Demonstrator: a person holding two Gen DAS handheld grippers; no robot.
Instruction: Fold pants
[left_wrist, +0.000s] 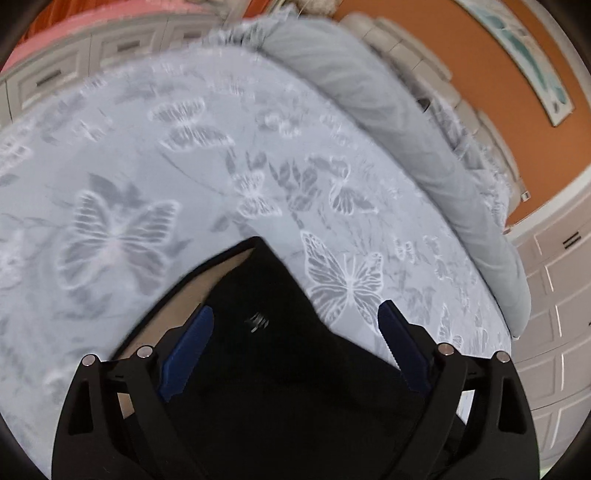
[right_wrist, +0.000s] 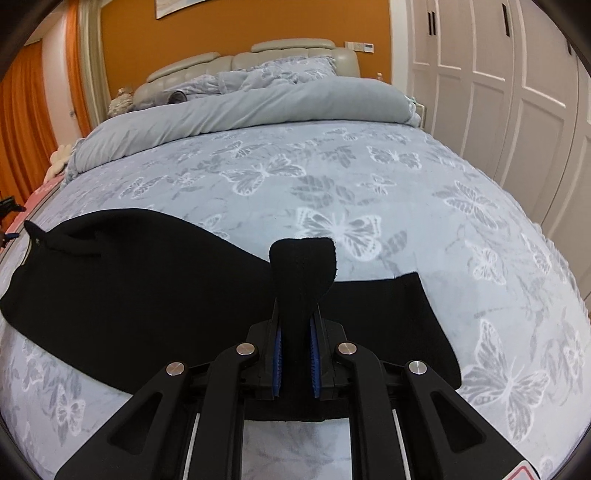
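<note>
Black pants (right_wrist: 147, 280) lie flat across the near part of a bed with a pale blue butterfly-print cover (right_wrist: 332, 177). My right gripper (right_wrist: 295, 354) is shut on a fold of the black pants fabric, which sticks up between its blue pads (right_wrist: 277, 343). In the left wrist view the pants (left_wrist: 280, 354) lie under and between the fingers of my left gripper (left_wrist: 295, 325), which is open, its blue pads (left_wrist: 192, 343) wide apart over the cloth. A small white logo (left_wrist: 258, 321) shows on the pants.
A rolled grey duvet (right_wrist: 258, 107) and pillows (right_wrist: 280, 74) lie at the head of the bed by a padded headboard (right_wrist: 221, 62). White wardrobe doors (right_wrist: 517, 92) stand to the right, orange curtains (right_wrist: 22, 122) to the left.
</note>
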